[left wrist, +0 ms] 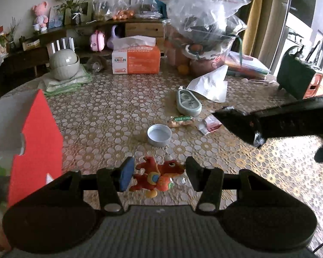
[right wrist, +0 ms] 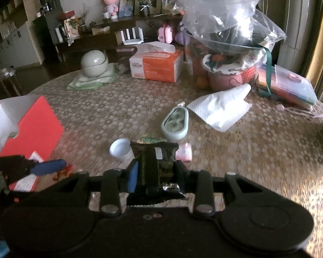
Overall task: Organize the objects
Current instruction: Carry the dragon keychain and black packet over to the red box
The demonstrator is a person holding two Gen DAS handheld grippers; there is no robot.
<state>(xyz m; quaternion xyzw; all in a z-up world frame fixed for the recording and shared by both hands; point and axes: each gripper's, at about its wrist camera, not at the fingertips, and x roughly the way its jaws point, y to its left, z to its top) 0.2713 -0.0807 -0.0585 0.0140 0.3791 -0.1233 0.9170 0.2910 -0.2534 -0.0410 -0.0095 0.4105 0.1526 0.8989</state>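
Note:
My left gripper (left wrist: pixel 158 175) is open, its jaws on either side of a small red plush toy (left wrist: pixel 157 176) that lies on the patterned tablecloth. My right gripper (right wrist: pixel 156 172) is shut on a black snack packet (right wrist: pixel 156 165) and holds it above the table; it shows in the left wrist view (left wrist: pixel 254 126) at the right. A red open box (left wrist: pixel 35 142) stands at the left, also in the right wrist view (right wrist: pixel 30 126). A round metal lid (left wrist: pixel 159 134), a green oval case (left wrist: pixel 188 104), a snack packet (left wrist: pixel 180 121) and a pink sachet (right wrist: pixel 184 152) lie ahead.
A white napkin (right wrist: pixel 221 109), an orange tissue box (left wrist: pixel 136 60), stacked bowls on cloths (left wrist: pixel 64 64), a large clear plastic bag over containers (right wrist: pixel 226 28) and coloured folders (right wrist: pixel 288 88) sit at the table's far side. A dark shelf unit stands behind.

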